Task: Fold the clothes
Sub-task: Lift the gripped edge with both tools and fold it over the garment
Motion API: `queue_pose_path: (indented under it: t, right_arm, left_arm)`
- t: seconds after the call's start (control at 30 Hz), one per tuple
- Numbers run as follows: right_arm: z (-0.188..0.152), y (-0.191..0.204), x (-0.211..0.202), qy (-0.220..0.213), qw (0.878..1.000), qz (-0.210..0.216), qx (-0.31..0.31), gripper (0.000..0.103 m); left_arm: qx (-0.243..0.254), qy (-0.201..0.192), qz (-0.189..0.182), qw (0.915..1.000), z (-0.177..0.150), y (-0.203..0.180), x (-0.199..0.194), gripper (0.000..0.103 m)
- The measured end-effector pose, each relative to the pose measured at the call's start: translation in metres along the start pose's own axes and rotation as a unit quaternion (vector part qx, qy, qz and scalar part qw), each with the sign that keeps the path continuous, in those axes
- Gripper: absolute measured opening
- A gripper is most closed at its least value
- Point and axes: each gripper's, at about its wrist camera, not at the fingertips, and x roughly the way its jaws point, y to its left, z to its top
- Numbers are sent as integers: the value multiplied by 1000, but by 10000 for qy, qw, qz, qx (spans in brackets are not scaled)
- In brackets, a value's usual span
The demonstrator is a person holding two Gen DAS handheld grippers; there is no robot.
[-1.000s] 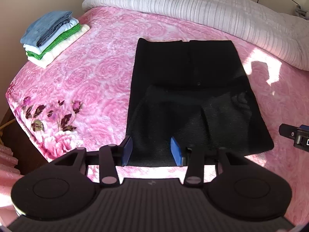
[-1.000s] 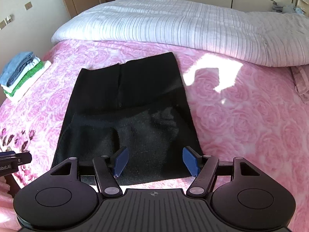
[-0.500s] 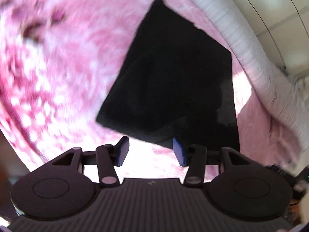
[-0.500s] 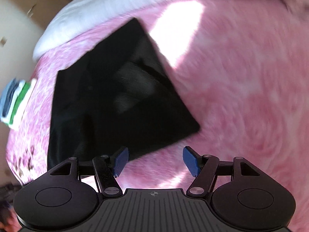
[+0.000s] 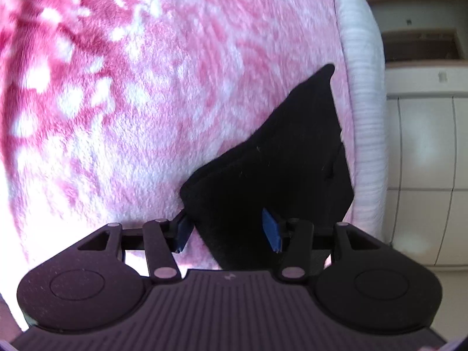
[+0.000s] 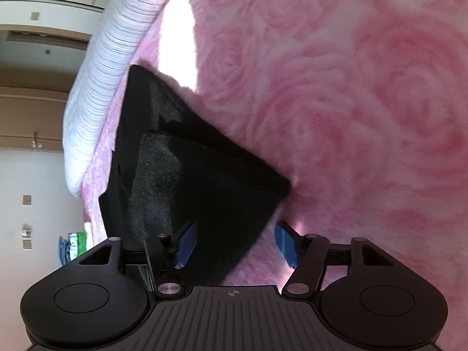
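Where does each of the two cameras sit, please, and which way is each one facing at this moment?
Left wrist: sits on the left hand-held gripper, rolled sideways, looking down along its blue fingers at a near corner of the black garment; the jaws are apart.
Right wrist: sits on the right hand-held gripper, also rolled, facing the garment's other near corner; its jaws are closing, pads not yet pressing.
Shared: the black garment, the pink floral blanket and the white quilt. No hand or sleeve shows.

Left gripper (image 5: 228, 229) open; right gripper (image 6: 235, 244) closing, both rolled
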Motion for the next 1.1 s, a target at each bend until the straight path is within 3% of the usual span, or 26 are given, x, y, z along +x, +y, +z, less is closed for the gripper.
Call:
queue_pose_path:
  t: [0.1, 0.2, 0.37, 0.53, 0.63, 0.7, 0.77, 0.83, 1.1]
  right_arm:
    - [4, -3, 9, -58, 10000, -8, 63, 44]
    - [7, -7, 13, -96, 9999, 55, 130, 39]
    - [4, -11, 8, -123, 9998, 90, 130, 39]
    - [4, -11, 12, -174, 9996, 110, 191, 39]
    - [8, -8, 16, -177, 9997, 119, 92, 38]
    - [10, -7, 18, -203, 9997, 142, 22, 38]
    - [11, -7, 19, -222, 9997, 93, -41, 25]
    - [12, -7, 20, -215, 9997, 45, -113, 11]
    - [9, 23, 7, -215, 9974, -260, -637, 8]
  left_arm:
    - [-27, -160, -182, 9997, 0, 2, -2, 45]
    - [-74, -305, -227, 9993, -9, 8, -4, 40]
    - [-386, -369, -270, 9982, -26, 21, -10, 38]
    - [-499, -568, -493, 9959, -14, 16, 6, 40]
    - [-196, -534, -513, 9971, -8, 7, 20, 43]
    - [26, -529, -466, 9975, -9, 4, 22, 36]
    - [179, -514, -373, 9978, -9, 8, 20, 17]
    - [287, -506, -351, 9977, -9, 11, 17, 12]
    - [1155, -546, -219, 9916, -9, -17, 5, 8]
